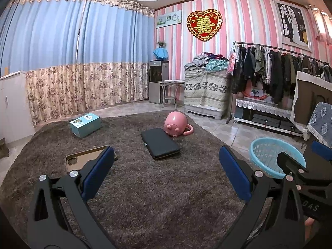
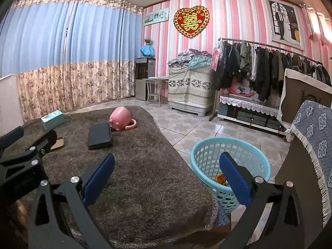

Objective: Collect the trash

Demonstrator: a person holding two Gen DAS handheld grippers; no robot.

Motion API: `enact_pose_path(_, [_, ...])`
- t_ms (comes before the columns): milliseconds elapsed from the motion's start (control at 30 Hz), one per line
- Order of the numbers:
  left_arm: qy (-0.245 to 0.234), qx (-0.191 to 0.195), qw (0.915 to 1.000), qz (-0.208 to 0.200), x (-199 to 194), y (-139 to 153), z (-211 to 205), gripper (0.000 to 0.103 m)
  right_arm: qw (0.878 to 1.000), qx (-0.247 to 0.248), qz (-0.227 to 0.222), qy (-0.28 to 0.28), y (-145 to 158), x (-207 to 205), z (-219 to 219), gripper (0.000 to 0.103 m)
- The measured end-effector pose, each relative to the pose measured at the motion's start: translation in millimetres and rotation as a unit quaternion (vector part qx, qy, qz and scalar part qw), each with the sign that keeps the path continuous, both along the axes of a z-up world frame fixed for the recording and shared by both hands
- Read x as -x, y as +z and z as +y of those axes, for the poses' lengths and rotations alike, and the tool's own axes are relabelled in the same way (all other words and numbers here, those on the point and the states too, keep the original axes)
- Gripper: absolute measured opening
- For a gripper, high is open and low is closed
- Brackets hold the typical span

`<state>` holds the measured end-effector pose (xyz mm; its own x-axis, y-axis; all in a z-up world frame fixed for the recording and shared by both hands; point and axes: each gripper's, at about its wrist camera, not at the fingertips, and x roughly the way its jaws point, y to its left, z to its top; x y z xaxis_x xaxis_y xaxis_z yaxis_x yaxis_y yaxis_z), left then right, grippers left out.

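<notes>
On the shaggy brown rug (image 1: 155,186), near its far left edge, sits a teal box (image 1: 85,124); then a phone case (image 1: 83,158), a black zip case (image 1: 159,143) and a tipped pink pig mug (image 1: 176,124). The left gripper (image 1: 166,176) and the right gripper (image 2: 166,178) gape wide, empty. The blue basket (image 2: 207,157) stands off the rug's right edge, something orange inside. Judged between pickups; next, choose an item and reach.

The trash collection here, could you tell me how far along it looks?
Barely started: something small and orange already lies in the blue basket. Nothing is in hand; the left gripper and right gripper are both open and empty. The teal box, black case, pink pig cup and phone case are on the rug.
</notes>
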<state>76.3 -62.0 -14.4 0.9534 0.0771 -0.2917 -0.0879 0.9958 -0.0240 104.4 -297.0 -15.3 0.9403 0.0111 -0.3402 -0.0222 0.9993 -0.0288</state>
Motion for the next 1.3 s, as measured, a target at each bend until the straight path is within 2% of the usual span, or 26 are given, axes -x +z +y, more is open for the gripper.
enact_pose_path(467, [0.01, 0.013, 0.9998, 0.005, 1.6, -1.6, 11.3, 0.098, 1.0, 0.004, -0.001, 0.004, 1.5, -1.1, 2.5, 0.099])
enact_pose_path(1300, [0.011, 0.013, 0.9998, 0.003, 1.3, -2.0, 14.4, 0.098, 1.0, -0.001, -0.005, 0.005, 2.3, -2.7, -0.2, 0.099])
